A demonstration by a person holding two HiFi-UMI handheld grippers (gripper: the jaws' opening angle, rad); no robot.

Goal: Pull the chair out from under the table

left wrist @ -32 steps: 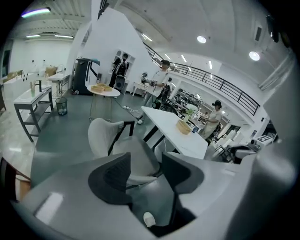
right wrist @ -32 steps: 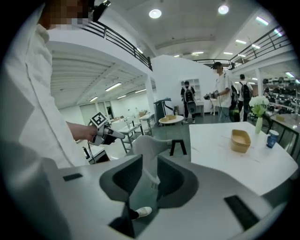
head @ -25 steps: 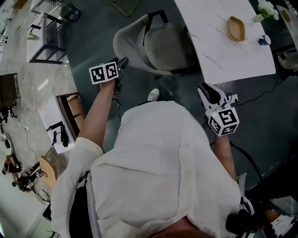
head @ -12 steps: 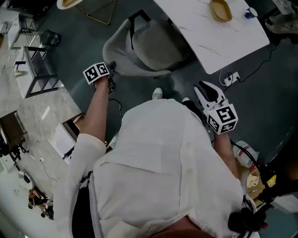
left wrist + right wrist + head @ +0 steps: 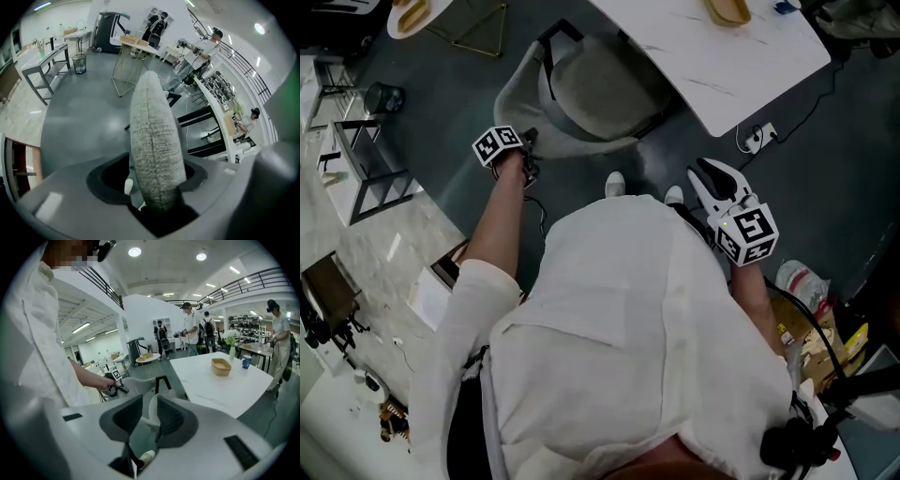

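Dark grey-green polished floor (image 5: 459, 94) of an open workshop hall; one person in a white shirt stands on it, a gripper in each hand.

1. Left gripper (image 5: 152, 178). Grey plastic fingers (image 5: 101, 183) spread wide, astride the top rim of the grey fabric-covered shell chair (image 5: 581, 89). The rim sits between the pads with a gap showing on one side; not clamped.
2. Right gripper (image 5: 150, 416). White and grey shell, fingers a narrow slot apart with nothing between them. Held off to the side, well apart from the chair.
3. Chair, detail. Coarse woven upholstery, stitched seam along the rim, rounded tub back, thin black metal legs. The backrest lies directly between the left fingers. The seat lies beyond them, its far part tucked under the bench corner.
4. White marble-look bench (image 5: 722, 66). Flat and smooth with faint grey veining, beyond the chair.
5. Yellow oval tray (image 5: 727, 11). On the bench, far from both sets of fingers.

Step in hand, by judgement: taking hold of the backrest. The next move calls for closing the left fingers firmly on the padded rim, which likely yields, then drawing it back toward the person. The legs should slide on the smooth floor.
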